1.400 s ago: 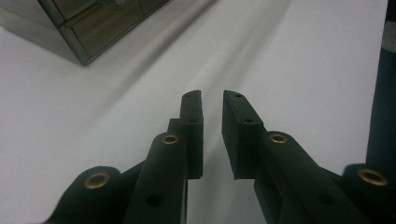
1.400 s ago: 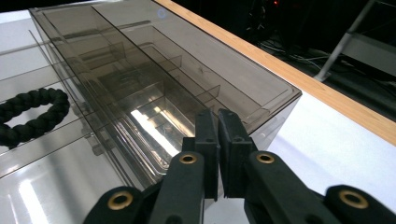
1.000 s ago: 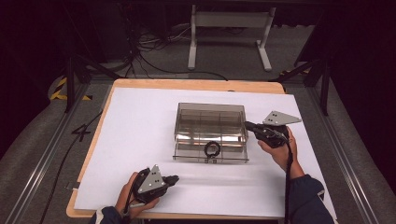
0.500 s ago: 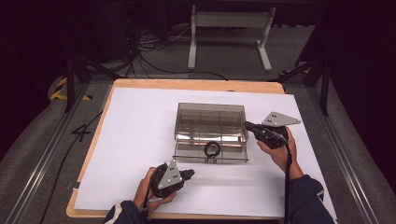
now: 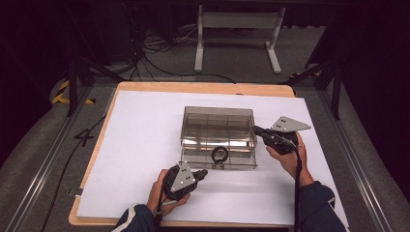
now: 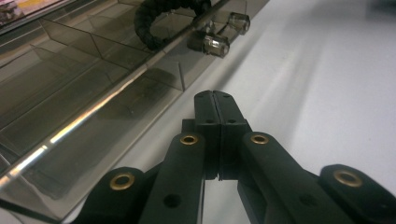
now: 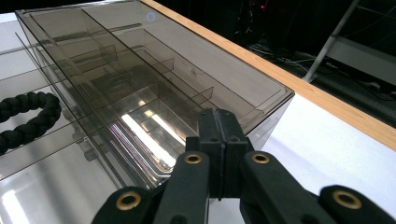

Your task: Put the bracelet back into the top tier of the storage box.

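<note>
**Two closed grippers flank the smoked organizer box**

The person's left hand (image 5: 162,191) holds the left gripper (image 5: 202,172) low over the white table sheet (image 5: 140,135), pointing up and right toward the front edge of the clear compartment box (image 5: 218,126). Its jaws are pressed together, empty, just short of the box's front wall near the two small clear latch knobs (image 6: 215,43). The right hand (image 5: 289,157) holds the right gripper (image 5: 256,130) level, aimed leftward, jaws pressed together at the box's right end wall. The box lies with its long axis across the table, lid flat. A black braided cord ring (image 5: 220,154) rests at the box's front middle, between the two grippers and apart from both.
</note>
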Motion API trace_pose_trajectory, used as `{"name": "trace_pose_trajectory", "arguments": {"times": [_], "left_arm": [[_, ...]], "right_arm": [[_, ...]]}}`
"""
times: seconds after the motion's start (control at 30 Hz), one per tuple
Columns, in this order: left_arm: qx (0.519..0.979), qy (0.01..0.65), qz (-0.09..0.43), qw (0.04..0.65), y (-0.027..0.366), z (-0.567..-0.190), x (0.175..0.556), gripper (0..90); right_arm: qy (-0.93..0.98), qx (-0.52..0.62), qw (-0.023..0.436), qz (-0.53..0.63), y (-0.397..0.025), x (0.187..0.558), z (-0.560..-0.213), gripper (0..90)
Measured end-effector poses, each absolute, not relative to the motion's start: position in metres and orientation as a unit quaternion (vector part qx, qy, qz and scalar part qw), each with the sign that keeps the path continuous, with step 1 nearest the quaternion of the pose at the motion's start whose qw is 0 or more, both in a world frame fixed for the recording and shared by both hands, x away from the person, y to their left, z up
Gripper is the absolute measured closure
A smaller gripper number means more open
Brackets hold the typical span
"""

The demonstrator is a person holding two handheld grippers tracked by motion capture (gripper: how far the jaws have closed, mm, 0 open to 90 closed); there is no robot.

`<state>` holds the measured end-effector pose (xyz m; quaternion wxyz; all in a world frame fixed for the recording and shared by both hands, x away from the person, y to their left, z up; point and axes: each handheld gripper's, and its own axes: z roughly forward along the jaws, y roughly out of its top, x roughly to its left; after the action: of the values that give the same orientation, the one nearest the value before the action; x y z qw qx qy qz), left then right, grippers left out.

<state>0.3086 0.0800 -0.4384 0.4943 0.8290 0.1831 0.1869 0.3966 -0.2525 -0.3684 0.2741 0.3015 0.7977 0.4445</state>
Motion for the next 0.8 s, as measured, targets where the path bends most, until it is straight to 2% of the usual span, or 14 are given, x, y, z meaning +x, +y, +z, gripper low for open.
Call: {"name": "trace_pose_trajectory", "arguments": {"times": [0.4, 0.8], "left_arm": [[0.818, 0.178, 0.212, 0.505, 0.067, -0.440, 0.310, 89.8], [0.817, 0.178, 0.211, 0.506, 0.066, -0.437, 0.313, 89.7]], "right_arm": [[0.798, 0.298, 0.272, 0.448, -0.253, 0.395, -0.369, 90.0], [0.797, 0.296, 0.276, 0.448, -0.252, 0.390, -0.370, 90.0]]}}
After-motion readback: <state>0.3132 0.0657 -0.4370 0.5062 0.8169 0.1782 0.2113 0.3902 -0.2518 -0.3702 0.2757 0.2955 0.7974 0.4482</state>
